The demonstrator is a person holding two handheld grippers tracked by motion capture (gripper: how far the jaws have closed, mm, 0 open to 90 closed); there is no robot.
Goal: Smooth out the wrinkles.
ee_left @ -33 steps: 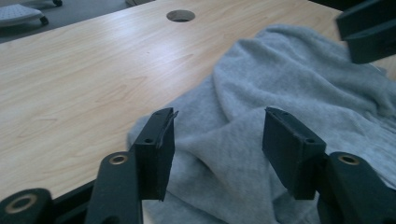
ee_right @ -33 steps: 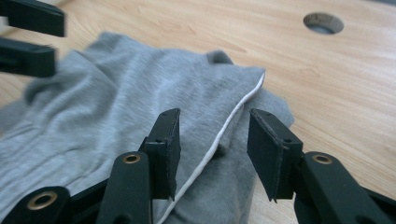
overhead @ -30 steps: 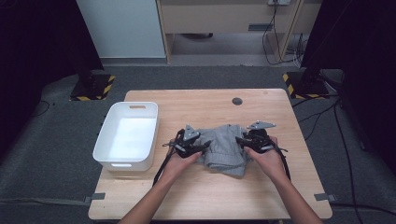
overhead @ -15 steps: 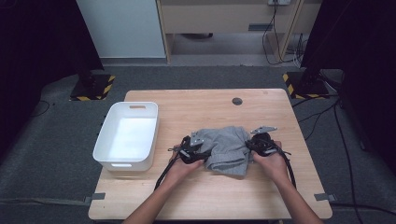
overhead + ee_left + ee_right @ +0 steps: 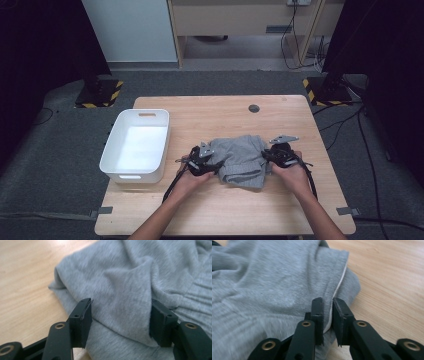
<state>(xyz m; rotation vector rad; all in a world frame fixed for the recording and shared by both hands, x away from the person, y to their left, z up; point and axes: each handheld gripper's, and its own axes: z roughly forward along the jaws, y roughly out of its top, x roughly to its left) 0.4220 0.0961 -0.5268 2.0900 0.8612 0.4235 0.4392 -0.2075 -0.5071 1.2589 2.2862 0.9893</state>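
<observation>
meanwhile, grey cloth (image 5: pixel 240 160) lies bunched mid-table (image 5: pixel 210 210) beside a white bin (image 5: pixel 137 145); left gripper (image 5: pixel 120 320) straddles a fold, jaws wide, right gripper (image 5: pixel 327 315) pinches its hem, jaws just reopening slightly; folds hide the underside.

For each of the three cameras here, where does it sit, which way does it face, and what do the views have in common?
High view: fixed above the person's side, looking forward and down on the table; both forearms enter from below.
Left gripper view: rides the left gripper, looking along its spread jaws, a fold between them.
Right gripper view: rides the right gripper, jaws nearly together on the cloth's edge.
Shared: all show the grey garment on the wooden tabletop.
</observation>
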